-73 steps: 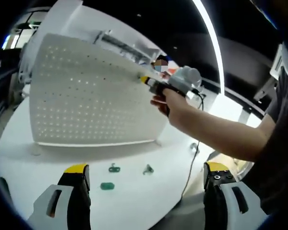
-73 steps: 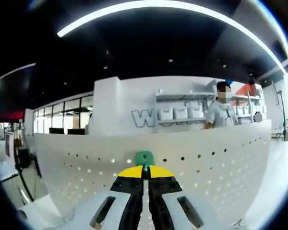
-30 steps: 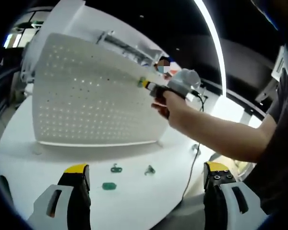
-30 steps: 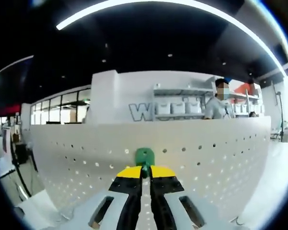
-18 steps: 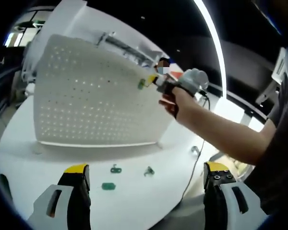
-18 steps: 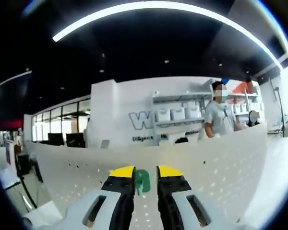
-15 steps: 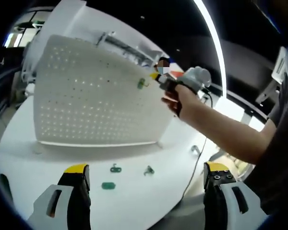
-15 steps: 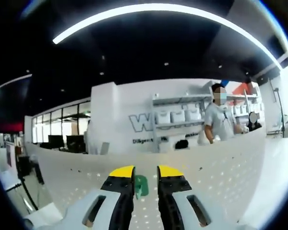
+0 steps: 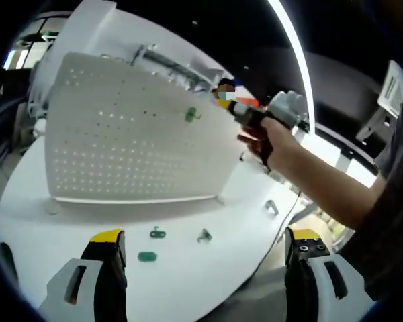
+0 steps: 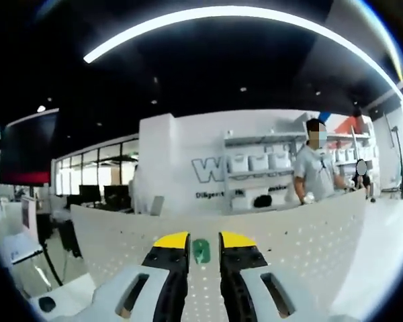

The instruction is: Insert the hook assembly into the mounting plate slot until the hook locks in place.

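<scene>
Left gripper view, near to far. Left gripper (image 9: pixel 201 248): jaws spread wide at the bottom of the view, nothing between them, hovering over the near edge of the white table (image 9: pixel 188 282). On the table just ahead: three small loose parts, a green piece (image 9: pixel 147 255), another green clip-like piece (image 9: pixel 157 233), and a grey metal piece (image 9: pixel 204 235), all lying flat and apart from each other. Long axes too small to tell.

Beyond them, the white perforated mounting plate (image 9: pixel 107 141) stands upright on the table, face toward the camera. The green hook assembly (image 9: pixel 191 115) sits on the plate face, upper right area, by itself; long axis looks roughly vertical on the plate, exact hook direction too small to read.

Right gripper (image 9: pixel 238 111) is held in a person's hand (image 9: pixel 269 137), just right of the hook, not touching it.

Right gripper view: right gripper (image 10: pixel 203 243) jaws are parted w/ a narrow gap, holding nothing. Hook assembly (image 10: pixel 201 251) is seen through the gap, on the plate (image 10: pixel 309 228), long axis upright. Far bkgd: a person (image 10: pixel 317 176) by shelves.
</scene>
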Demonstrator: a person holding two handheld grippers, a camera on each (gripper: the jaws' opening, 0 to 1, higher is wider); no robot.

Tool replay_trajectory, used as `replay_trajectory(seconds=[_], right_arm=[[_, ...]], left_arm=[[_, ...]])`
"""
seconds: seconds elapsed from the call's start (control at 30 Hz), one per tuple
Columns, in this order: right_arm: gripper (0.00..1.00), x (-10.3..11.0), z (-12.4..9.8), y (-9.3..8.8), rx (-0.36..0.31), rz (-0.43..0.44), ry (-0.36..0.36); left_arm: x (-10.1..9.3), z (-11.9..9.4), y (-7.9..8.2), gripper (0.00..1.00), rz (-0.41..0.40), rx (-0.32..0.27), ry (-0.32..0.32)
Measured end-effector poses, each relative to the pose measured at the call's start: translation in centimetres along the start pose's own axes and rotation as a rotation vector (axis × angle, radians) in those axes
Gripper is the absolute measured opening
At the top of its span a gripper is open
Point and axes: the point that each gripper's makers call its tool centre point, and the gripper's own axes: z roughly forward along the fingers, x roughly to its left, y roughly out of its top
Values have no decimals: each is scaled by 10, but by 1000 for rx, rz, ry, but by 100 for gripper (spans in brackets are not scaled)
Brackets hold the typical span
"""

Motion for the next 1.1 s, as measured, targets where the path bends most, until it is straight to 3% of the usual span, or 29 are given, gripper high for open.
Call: replay_trajectory(seconds=[0.5, 0.8, 1.1], right_arm=[[20, 30, -36, -29, 81, 7, 110], [21, 34, -66, -65, 161, 17, 129], [21, 39, -96, -105, 262, -65, 199]], left_arm=[[6, -9, 2, 100, 21, -8, 39], [6, -10, -1, 100, 21, -6, 43], [7, -13, -1, 100, 26, -5, 50]])
